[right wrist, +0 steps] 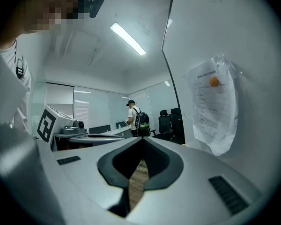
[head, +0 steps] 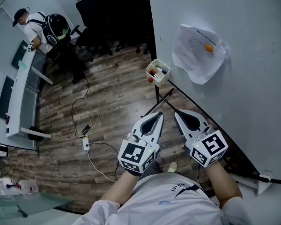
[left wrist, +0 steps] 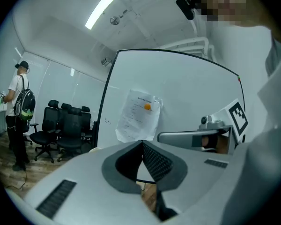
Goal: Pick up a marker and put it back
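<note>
Since the left gripper and the right gripper are both pressed together on nothing, the markers wait in the tray, which lies dead ahead of the left, so it looks handier.

Head view looks steeply down; gripper views face whiteboard (shared).

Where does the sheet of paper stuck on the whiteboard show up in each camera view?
Head view: paper sheet, upper right, on the whiteboard.
Left gripper view: centre, slightly above the middle.
Right gripper view: right side, mid-height.
Shared landmark: the orange magnet near its top.
</note>
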Action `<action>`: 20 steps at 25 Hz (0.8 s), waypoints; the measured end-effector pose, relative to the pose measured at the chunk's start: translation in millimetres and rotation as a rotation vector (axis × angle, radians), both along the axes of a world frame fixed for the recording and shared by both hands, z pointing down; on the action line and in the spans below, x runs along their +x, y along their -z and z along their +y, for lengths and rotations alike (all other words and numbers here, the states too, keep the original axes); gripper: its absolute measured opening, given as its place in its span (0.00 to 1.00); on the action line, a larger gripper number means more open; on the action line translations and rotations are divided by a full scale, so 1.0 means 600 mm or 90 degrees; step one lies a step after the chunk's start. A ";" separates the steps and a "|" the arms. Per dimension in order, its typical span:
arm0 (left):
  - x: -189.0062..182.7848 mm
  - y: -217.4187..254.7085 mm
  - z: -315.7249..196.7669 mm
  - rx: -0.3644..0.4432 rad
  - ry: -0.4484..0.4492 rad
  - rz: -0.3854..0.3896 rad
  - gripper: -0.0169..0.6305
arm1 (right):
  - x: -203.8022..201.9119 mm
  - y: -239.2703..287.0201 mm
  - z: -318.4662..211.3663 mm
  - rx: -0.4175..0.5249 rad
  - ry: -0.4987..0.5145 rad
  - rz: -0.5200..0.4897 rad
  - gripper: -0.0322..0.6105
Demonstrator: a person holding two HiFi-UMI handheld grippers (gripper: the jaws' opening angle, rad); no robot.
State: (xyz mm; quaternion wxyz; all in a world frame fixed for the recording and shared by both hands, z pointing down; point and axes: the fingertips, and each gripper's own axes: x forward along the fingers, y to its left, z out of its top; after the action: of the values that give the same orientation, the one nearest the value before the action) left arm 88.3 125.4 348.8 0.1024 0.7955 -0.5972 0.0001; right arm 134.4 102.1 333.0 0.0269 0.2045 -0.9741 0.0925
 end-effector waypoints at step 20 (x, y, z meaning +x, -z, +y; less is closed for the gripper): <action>-0.154 -0.086 -0.218 -0.002 -0.228 -0.087 0.04 | -0.160 -0.068 -0.185 -0.045 -0.193 0.068 0.07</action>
State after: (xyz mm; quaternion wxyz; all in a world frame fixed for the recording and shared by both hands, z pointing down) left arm -4.1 -5.4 400.5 0.0612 0.8871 -0.4516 0.0734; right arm 38.2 -8.7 373.8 0.0717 0.3525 -0.9255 0.1184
